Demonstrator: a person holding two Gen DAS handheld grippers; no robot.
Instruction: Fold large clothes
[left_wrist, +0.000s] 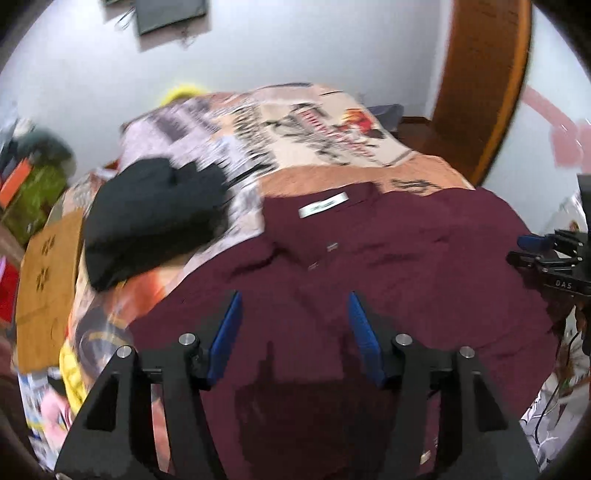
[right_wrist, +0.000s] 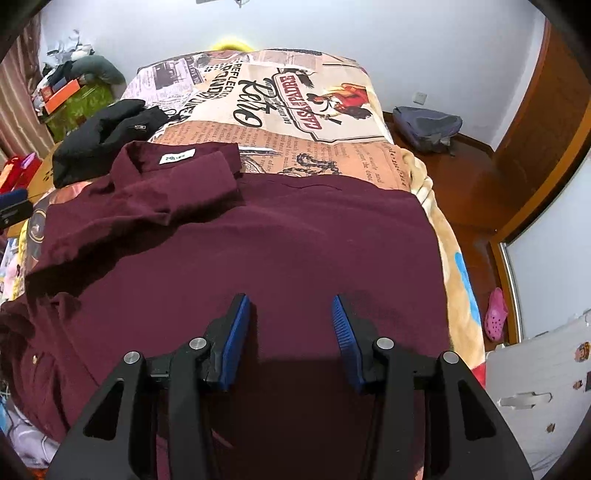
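Note:
A large maroon collared shirt (left_wrist: 388, 266) lies spread on the bed, collar and white label (left_wrist: 323, 205) toward the far end. It also shows in the right wrist view (right_wrist: 280, 251), with one sleeve folded across near the collar (right_wrist: 173, 177). My left gripper (left_wrist: 293, 299) is open and empty, hovering over the shirt below the collar. My right gripper (right_wrist: 290, 302) is open and empty over the shirt's flat right part. The right gripper also shows at the right edge of the left wrist view (left_wrist: 524, 247).
The bed has a printed newspaper-style cover (right_wrist: 295, 92). A black garment (left_wrist: 147, 218) lies left of the shirt, also in the right wrist view (right_wrist: 99, 136). A grey backpack (right_wrist: 424, 127) and a pink shoe (right_wrist: 495, 314) lie on the floor to the right. Clutter sits at the left (right_wrist: 70, 92).

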